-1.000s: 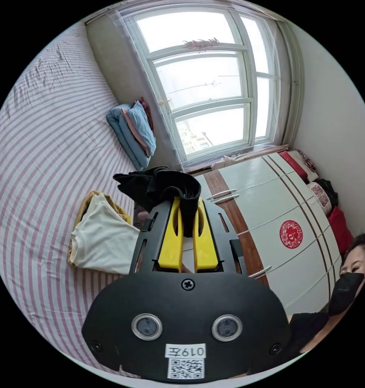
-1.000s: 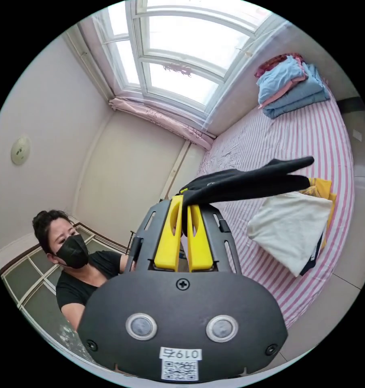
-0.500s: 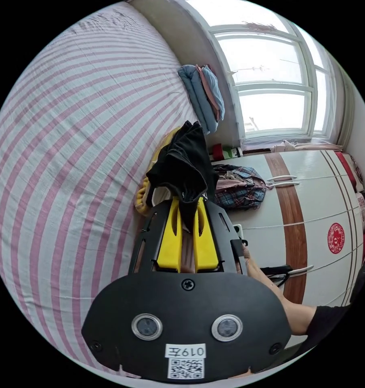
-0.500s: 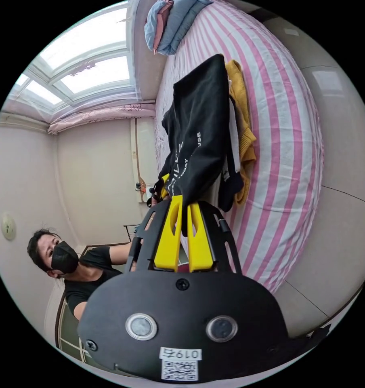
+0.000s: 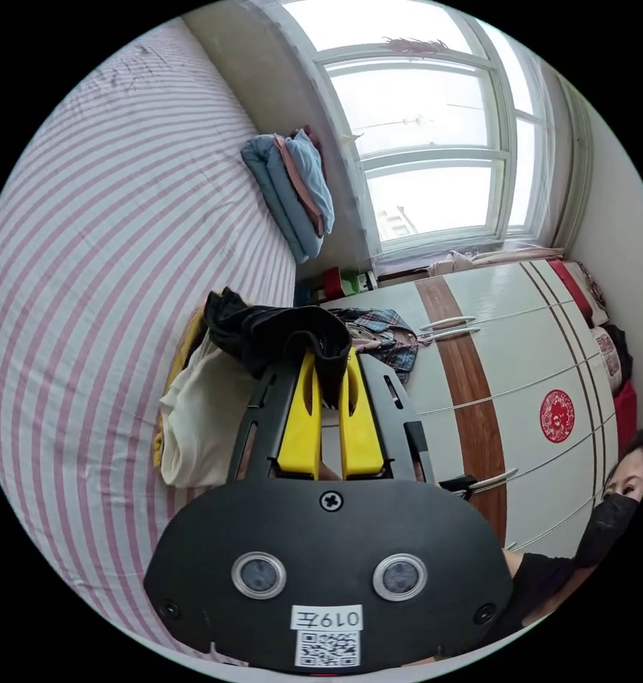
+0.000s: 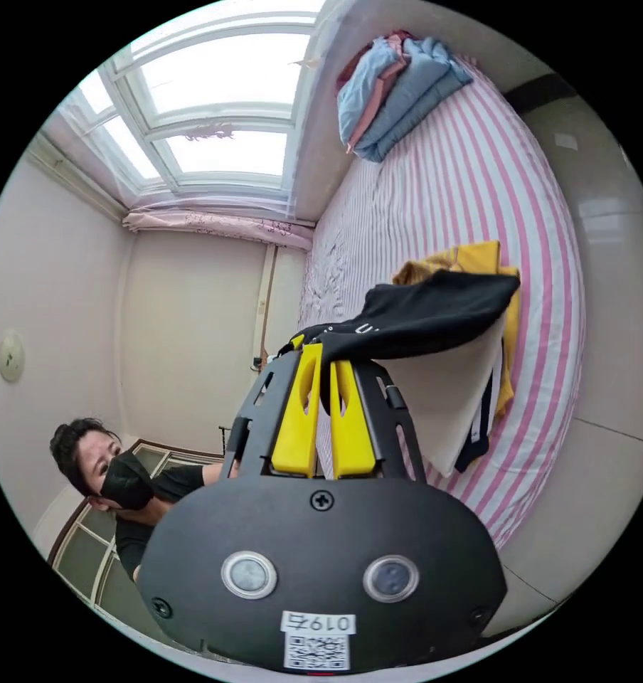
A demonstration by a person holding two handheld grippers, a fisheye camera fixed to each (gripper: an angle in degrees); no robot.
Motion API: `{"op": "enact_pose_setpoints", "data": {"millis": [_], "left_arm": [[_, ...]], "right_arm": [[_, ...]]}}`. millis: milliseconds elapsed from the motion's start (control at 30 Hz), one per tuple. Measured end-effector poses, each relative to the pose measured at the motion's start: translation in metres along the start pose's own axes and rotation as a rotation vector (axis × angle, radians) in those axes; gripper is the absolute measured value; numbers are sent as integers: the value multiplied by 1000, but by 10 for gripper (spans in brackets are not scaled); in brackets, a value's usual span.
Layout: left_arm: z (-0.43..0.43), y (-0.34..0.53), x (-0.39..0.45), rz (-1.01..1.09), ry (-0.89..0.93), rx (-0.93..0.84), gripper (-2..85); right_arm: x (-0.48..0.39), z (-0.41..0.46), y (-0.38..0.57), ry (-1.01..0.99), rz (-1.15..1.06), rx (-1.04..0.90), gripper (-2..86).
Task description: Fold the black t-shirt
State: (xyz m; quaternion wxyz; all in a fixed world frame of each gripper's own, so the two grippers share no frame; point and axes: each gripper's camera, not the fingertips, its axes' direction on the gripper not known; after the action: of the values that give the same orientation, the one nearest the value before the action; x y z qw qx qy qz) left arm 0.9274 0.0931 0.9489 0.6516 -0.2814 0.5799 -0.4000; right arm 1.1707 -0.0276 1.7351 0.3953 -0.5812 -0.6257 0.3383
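The black t-shirt (image 5: 272, 334) is held up in the air above the striped bed's edge. My left gripper (image 5: 328, 366) is shut on one bunched part of it, the cloth draped over the yellow jaws. In the right gripper view the black t-shirt (image 6: 428, 316) stretches sideways from my right gripper (image 6: 326, 359), which is shut on another part of it. Small pale lettering shows on the cloth near the right jaws. The shirt hangs over a pile of clothes.
A pile with a cream garment (image 5: 204, 420) and a yellow one (image 6: 471, 260) lies at the edge of the pink-striped bed (image 5: 87, 284). Folded blue bedding (image 5: 289, 192) sits by the window. A white wardrobe (image 5: 506, 370), plaid clothes (image 5: 378, 334) and a masked person (image 6: 115, 477) are nearby.
Both views have swung round with the hands. The shirt, hanging long half a second ago, now lies stretched flatter between the grippers. Both grips are unchanged.
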Motion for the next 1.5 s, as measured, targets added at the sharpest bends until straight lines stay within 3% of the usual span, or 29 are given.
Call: {"op": "enact_pose_setpoints", "data": {"millis": [167,267,433,533,633,800,967,1267,1333,1500], "left_arm": [[2,-72,71,132,24,54,30],[-7,-70,83,146,37,58,29],[-17,-17,38,50,18,13,27],[-13,25,-15,-100,-93,-65,27],[-18,55,-51,-234,-75,-56,27],[-27,44,-30,-193,-93,-94,30],[-32,20,-12,-226,-169,-196,42],[-88,14,28,-201,-156,-222,67],[-113,12,49,-156,-218,-179,56],[-143,-7,155,218,-510,-108,25]], "right_arm": [[-60,-14,-42,12,-145,63,-3],[-66,-14,-39,-2,-147,37,-3],[-12,10,14,31,-1,-90,-2],[44,32,48,70,186,-166,-2],[76,47,75,11,283,-181,-1],[67,63,93,4,272,-208,5],[60,95,108,152,293,-293,29],[30,137,163,340,234,-204,7],[2,161,178,519,118,-179,-1],[-76,243,226,979,-282,-92,-9]]}}
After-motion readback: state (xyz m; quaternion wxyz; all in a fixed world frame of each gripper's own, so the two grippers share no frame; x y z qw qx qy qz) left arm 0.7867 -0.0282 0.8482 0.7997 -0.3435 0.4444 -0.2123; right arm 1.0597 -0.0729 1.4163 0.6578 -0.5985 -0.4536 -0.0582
